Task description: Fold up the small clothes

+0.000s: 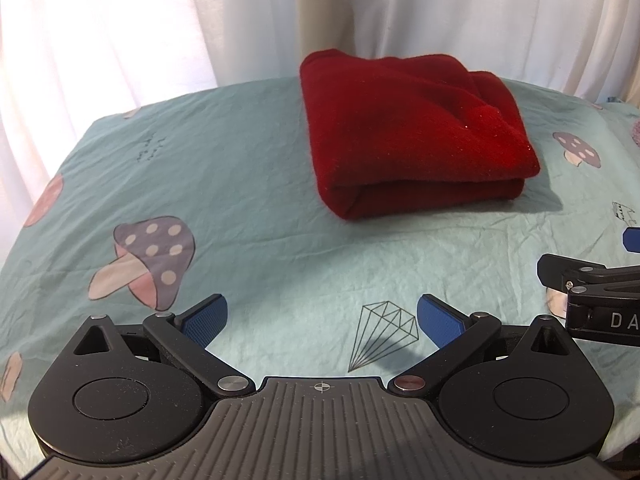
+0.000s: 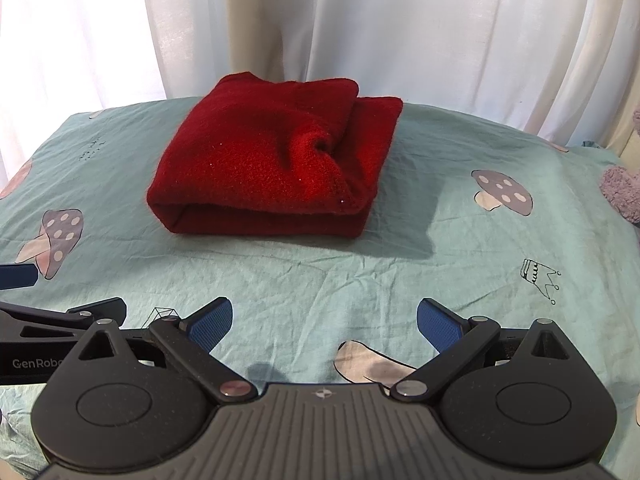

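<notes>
A dark red knitted garment (image 1: 412, 128) lies folded into a thick square on the teal sheet (image 1: 256, 168), toward the far edge; in the right wrist view the red garment (image 2: 272, 164) shows a puckered fold near its right side. My left gripper (image 1: 322, 316) hovers open well short of it, blue pads (image 1: 206, 318) spread wide, nothing between them. My right gripper (image 2: 324, 320) is likewise open and empty, in front of the garment. Each gripper shows at the edge of the other's view: the right gripper (image 1: 592, 296), the left gripper (image 2: 52, 320).
The teal sheet (image 2: 460, 264) carries printed mushrooms, a diamond and a crown. White curtains (image 1: 160, 20) hang right behind the far edge. A fuzzy pinkish-grey item (image 2: 624, 192) lies at the right edge of the surface.
</notes>
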Demonstrator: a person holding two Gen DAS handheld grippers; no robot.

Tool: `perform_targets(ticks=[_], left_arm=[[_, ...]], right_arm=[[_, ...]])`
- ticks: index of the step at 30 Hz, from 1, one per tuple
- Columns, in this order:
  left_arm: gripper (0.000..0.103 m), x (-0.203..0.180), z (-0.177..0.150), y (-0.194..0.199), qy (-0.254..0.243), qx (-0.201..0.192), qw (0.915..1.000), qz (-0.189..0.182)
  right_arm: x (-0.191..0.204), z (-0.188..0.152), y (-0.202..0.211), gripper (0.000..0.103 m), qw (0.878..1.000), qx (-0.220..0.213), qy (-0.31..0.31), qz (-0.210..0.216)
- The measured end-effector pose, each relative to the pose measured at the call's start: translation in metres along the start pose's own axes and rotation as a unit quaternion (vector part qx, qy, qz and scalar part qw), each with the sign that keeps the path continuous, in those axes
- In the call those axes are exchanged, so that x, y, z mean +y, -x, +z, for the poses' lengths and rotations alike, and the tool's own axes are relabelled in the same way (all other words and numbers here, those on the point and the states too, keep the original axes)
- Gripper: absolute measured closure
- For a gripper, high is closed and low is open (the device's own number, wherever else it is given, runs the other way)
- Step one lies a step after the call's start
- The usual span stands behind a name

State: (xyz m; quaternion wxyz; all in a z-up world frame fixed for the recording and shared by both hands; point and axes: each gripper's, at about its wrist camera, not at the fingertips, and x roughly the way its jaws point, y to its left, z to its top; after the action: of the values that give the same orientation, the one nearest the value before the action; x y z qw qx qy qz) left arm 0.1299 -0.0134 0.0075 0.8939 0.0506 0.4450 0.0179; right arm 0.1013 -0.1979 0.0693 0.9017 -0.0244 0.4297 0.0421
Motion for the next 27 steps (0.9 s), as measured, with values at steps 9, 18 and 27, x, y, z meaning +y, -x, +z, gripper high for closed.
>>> perform_targets(ticks=[9, 18, 27], left_arm=[[0.0, 0.0008, 0.001, 0.0005, 0.005, -0.001, 1.0, 0.003], [0.0, -0.0006, 0.0016, 0.0011, 0.009, -0.002, 1.0, 0.003], [0.0, -0.0009, 0.0029, 0.0027, 0.015, -0.004, 0.9999, -0.004]], right_arm=[[-0.0027, 0.0003, -0.0011, 0.004, 1.0, 0.002, -0.001, 0.004], [-0.0057, -0.0004, -0.0014, 0.004, 1.0, 0.002, -0.006, 0.006], [-0.0076, -0.0009, -0.0019, 0.004, 1.0, 0.003, -0.008, 0.008]])
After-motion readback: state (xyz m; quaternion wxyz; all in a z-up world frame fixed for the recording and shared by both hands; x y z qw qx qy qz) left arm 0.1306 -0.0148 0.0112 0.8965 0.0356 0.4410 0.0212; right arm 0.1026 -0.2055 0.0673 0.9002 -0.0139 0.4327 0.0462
